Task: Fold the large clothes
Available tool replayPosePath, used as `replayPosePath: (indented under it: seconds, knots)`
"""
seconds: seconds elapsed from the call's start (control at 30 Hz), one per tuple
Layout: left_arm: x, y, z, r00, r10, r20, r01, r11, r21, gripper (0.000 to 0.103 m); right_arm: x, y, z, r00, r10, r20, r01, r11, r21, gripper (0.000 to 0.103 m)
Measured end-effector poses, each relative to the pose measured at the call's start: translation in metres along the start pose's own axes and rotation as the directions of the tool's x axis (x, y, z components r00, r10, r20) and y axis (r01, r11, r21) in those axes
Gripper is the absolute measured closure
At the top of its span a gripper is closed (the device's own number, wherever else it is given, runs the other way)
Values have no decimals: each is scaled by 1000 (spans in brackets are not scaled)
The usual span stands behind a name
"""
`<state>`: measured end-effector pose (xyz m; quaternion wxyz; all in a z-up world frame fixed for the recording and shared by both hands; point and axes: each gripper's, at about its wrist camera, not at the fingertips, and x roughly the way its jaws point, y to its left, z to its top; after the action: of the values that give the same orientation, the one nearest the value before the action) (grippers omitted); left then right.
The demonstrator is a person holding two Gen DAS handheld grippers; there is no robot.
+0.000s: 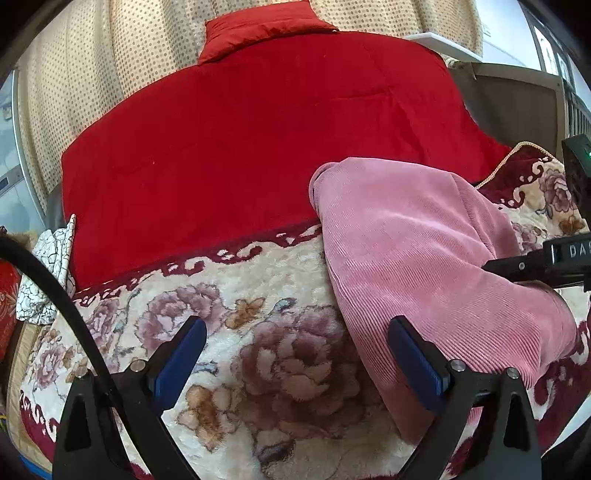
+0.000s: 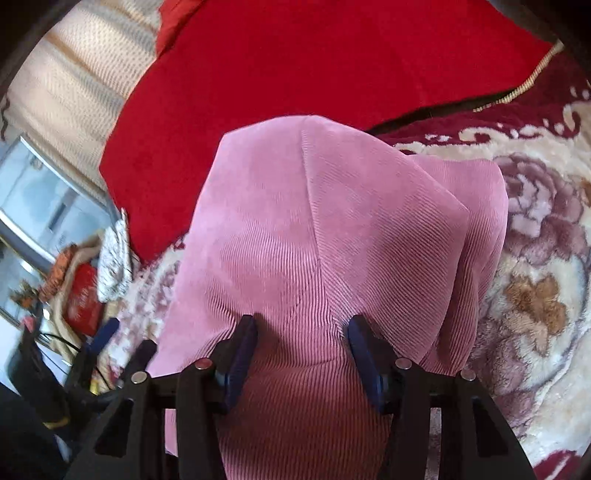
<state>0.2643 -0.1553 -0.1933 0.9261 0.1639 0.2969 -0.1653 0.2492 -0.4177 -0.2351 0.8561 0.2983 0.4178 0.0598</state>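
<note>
On the bed: your pink garment [image 1: 424, 251] lies bunched over the floral blanket [image 1: 258, 350], its far end reaching the red quilt [image 1: 240, 147].
Garment: ribbed pink cloth, folded into a thick hump; in your right wrist view it [image 2: 314, 221] fills the middle and runs down between the fingers.
Right tongs [image 2: 302, 334]: clenched on the garment, cloth puckered where both blue pads press it, jaws about half apart around the thick fold.
Left tongs [image 1: 297, 339]: released, jaws wide, nothing between them; they hang over the blanket's big rose, and the right finger [image 1: 417, 365] sits just against the garment's edge.
Right tongs from your left view: black body [image 1: 546, 258] enters from the right edge, lying over the garment.
Quilt: red, spread flat behind the garment, with a red pillow [image 1: 258, 29] at its far end.
Backdrop: dotted beige curtain [image 1: 129, 55] behind the bed.
Left edge: crumpled white cloth with black cracks [image 1: 48, 273] beside the quilt.
</note>
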Motion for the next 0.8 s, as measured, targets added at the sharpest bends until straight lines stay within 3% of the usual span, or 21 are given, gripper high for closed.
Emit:
replayPosePath:
  seconds: [0.27, 0.5, 0.6, 0.67, 0.8]
  knots:
    - [2, -1, 0, 1000, -2, -1, 2, 1000, -4, 4, -14, -6, 6, 1000, 29, 3, -29, 1000, -10, 46]
    - [4, -4, 2, 1000, -9, 7, 9, 1000, 3, 4, -31, -16, 14, 999, 9, 51, -9, 1000, 8, 45]
    - [6, 6, 6, 998, -58, 9, 58, 998, -38, 4, -38, -27, 17, 997, 1, 74, -4, 999, 41, 43]
    - [4, 23, 12, 993, -114, 39, 118, 985, -126, 4, -46, -32, 17, 994, 15, 110, -22, 998, 57, 43]
    - [1, 33, 19, 980, -182, 75, 194, 960, -202, 4, -56, -20, 12, 989, 70, 130, -69, 998, -15, 42]
